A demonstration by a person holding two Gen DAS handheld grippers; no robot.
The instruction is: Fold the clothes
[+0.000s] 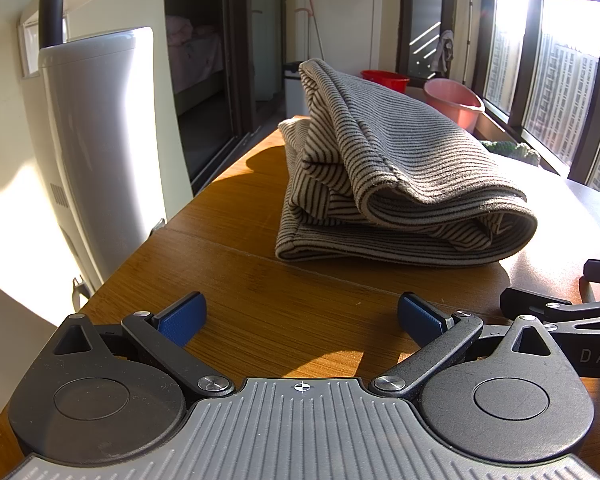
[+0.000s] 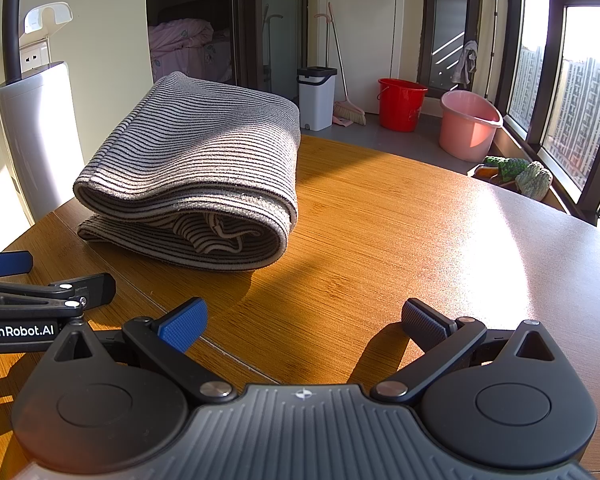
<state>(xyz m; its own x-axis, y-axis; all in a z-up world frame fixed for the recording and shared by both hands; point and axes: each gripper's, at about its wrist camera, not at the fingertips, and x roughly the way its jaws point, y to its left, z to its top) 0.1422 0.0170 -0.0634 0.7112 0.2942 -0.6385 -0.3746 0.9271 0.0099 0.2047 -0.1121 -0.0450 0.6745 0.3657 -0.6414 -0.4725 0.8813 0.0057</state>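
At the bottom of the left wrist view, the left gripper (image 1: 302, 316) stands with its blue-padded fingers (image 1: 182, 322) spread wide and nothing between them, just bare orange-brown wooden table (image 1: 260, 312). Past the fingers, in the middle of the frame, lies the folded grey-and-cream striped garment (image 1: 400, 176), a thick bundle resting on the tabletop well apart from the fingertips, its rolled fold facing the lower right. A tall white plastic appliance (image 1: 100, 140) fills the left side, just beside the table's edge.

In the right wrist view, the right gripper (image 2: 304, 316) is likewise wide open and empty over the table, one pad blue, the other in shadow. The left gripper's black arm and a blue pad enter at the left edge, centre-left of the frame. The striped garment sits in the upper left of the frame, to the left of this gripper's line. Beyond the table's far edge stand a white bin (image 2: 317, 96), a red bucket (image 2: 401, 104) and a pink plastic basin (image 2: 469, 124) near the windows at upper right.
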